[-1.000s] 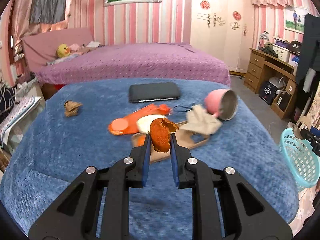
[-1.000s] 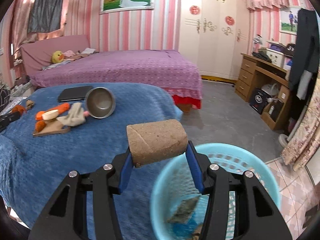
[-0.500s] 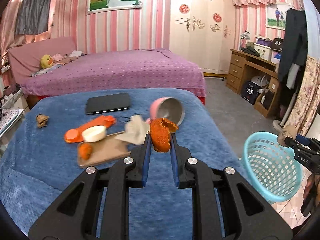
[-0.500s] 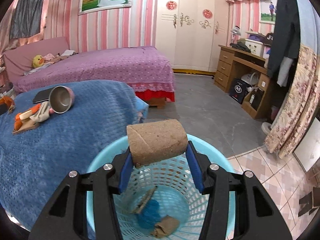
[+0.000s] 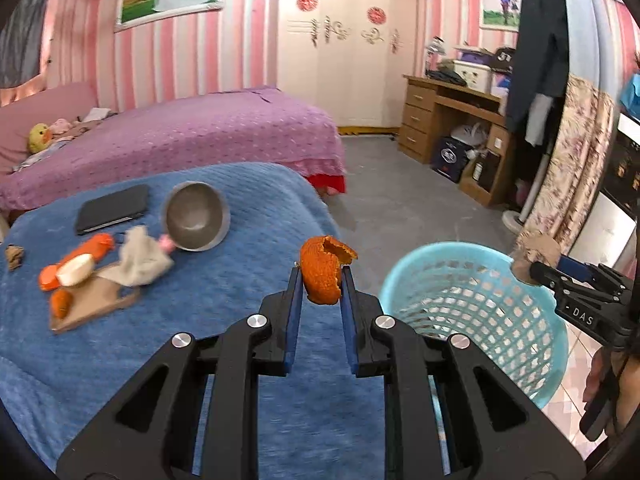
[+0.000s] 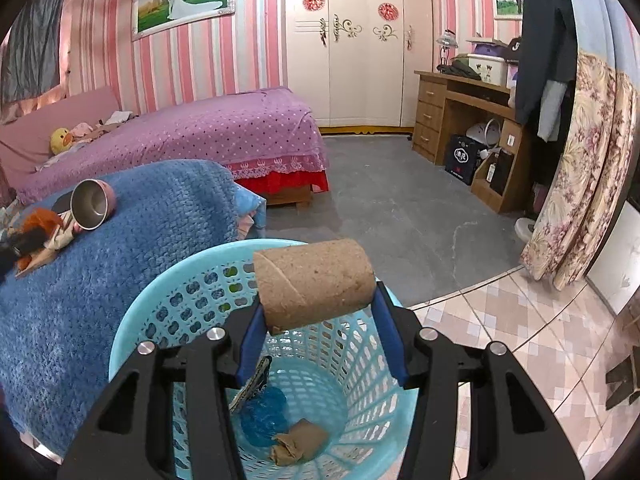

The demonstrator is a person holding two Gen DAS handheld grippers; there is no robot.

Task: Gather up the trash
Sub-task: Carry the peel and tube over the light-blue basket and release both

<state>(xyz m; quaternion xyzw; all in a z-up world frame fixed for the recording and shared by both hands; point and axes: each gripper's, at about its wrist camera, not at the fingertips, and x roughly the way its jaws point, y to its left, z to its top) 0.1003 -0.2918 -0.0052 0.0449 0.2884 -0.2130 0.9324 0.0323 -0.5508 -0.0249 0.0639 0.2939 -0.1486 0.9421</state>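
Observation:
My left gripper [image 5: 320, 276] is shut on a piece of orange peel [image 5: 325, 270], held over the right edge of the blue blanket [image 5: 224, 300], just left of the light blue basket [image 5: 480, 304]. My right gripper [image 6: 316, 300] is shut on a brown cardboard roll [image 6: 314, 282] and hangs over the open basket [image 6: 160, 304]. Inside the basket lie a crumpled brown paper [image 6: 296, 442], a blue wrapper [image 6: 264, 412] and a dark strip. In the left wrist view the right gripper [image 5: 536, 268] shows at the basket's far rim with the roll [image 5: 534, 250].
On the blanket lie a steel bowl [image 5: 196, 216], a dark tablet [image 5: 112, 208], a beige rag [image 5: 142, 258], a wooden board [image 5: 92, 306] with orange pieces, and a small brown scrap [image 5: 14, 256]. Purple bed [image 5: 180, 140] behind; desk [image 5: 452, 124] and floral curtain [image 5: 576, 168] at right.
Both grippers swung right. The left carried the peel from above the board to the blanket's edge beside the basket. The right brought the roll from the basket's near rim over its opening.

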